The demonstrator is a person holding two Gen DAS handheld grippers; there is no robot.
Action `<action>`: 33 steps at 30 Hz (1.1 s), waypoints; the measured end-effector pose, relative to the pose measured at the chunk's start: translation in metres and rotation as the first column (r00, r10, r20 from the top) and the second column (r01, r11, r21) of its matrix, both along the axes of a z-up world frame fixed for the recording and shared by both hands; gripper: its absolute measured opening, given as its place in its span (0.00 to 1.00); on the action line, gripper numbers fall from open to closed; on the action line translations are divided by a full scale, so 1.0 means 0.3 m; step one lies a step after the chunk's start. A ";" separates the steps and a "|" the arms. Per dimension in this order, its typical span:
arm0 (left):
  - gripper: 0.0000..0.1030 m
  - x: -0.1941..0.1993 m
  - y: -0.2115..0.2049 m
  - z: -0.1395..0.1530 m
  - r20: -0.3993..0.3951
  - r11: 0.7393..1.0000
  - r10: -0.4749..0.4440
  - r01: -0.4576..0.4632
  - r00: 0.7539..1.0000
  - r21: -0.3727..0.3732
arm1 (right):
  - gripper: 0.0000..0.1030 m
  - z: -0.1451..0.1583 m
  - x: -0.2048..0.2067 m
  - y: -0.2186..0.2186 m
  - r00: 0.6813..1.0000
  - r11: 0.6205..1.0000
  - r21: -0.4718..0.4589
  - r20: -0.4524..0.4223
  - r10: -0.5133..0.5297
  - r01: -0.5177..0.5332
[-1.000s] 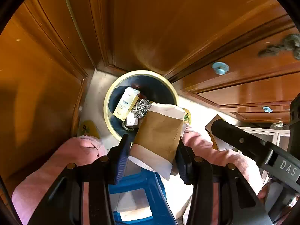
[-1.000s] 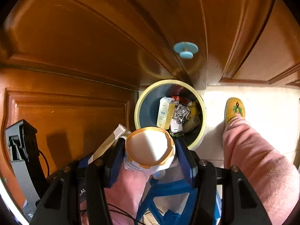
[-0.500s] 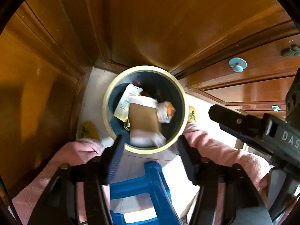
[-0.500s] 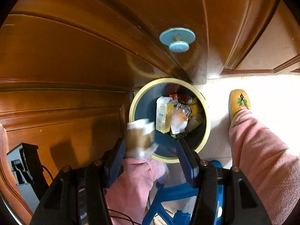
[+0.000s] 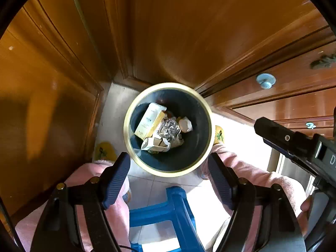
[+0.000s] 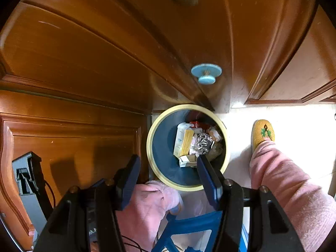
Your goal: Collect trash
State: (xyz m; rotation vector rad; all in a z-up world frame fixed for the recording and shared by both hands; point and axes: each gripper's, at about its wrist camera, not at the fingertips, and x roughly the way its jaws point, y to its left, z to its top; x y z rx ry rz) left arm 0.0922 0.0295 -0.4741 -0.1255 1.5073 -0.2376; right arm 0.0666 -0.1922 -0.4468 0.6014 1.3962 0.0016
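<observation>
Below both grippers stands a round dark-blue bin with a cream rim (image 5: 126, 130), holding a white-and-yellow carton (image 5: 149, 120), crumpled foil (image 5: 169, 128) and paper scraps (all trash inside). Left gripper (image 5: 169, 178) jaws are opening, nothing between; right gripper (image 6: 167, 173) jaws stand apart, empty.

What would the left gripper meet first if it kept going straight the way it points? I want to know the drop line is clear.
Probably the trash bin: the empty left gripper, jaws opening, points near its front rim, though depth is unclear.

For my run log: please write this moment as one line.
left gripper: jaws opening, nothing between | right gripper: open, empty | bin: holds paper cup, foil, carton
</observation>
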 end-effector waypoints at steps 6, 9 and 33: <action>0.72 -0.018 -0.006 0.128 0.079 1.000 -0.007 0.008 0.997 -0.019 | 0.55 0.124 -0.038 -0.003 0.997 0.999 -0.033 0.075 0.016 -0.014; 0.73 -0.034 -0.011 0.201 0.115 0.999 -0.008 0.012 0.993 -0.030 | 0.55 0.188 -0.062 -0.009 0.994 0.999 -0.042 0.108 0.020 -0.015; 0.80 -0.235 -0.096 0.918 0.461 0.996 -0.057 0.080 0.886 -0.030 | 0.55 0.911 -0.302 -0.003 0.873 0.971 -0.238 0.476 0.103 0.016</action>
